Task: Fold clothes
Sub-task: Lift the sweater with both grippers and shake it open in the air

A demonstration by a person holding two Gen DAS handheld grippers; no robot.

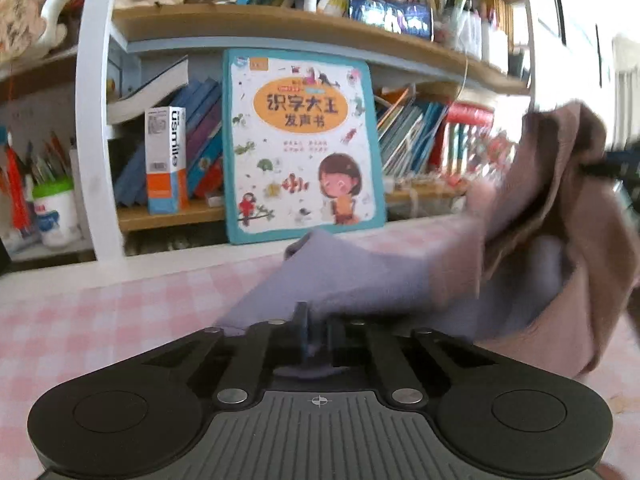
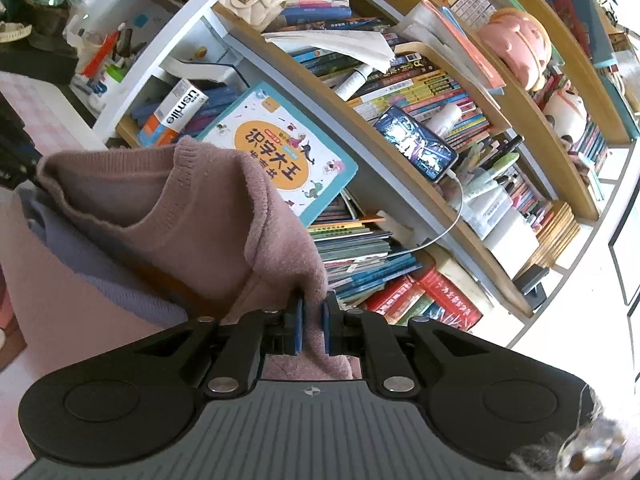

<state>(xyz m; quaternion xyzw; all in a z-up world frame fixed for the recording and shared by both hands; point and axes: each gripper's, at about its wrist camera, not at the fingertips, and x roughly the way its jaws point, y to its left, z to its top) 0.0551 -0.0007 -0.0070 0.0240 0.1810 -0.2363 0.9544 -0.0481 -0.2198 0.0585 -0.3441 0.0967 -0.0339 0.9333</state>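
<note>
Left wrist view: left gripper pinches lilac cloth at near edge; sweater runs rightward, rising to right gripper, clamped on pink knit.

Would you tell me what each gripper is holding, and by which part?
Both grip the mauve sweater: the right gripper pinches its knit edge, the left gripper a fold of its lavender part.
</note>
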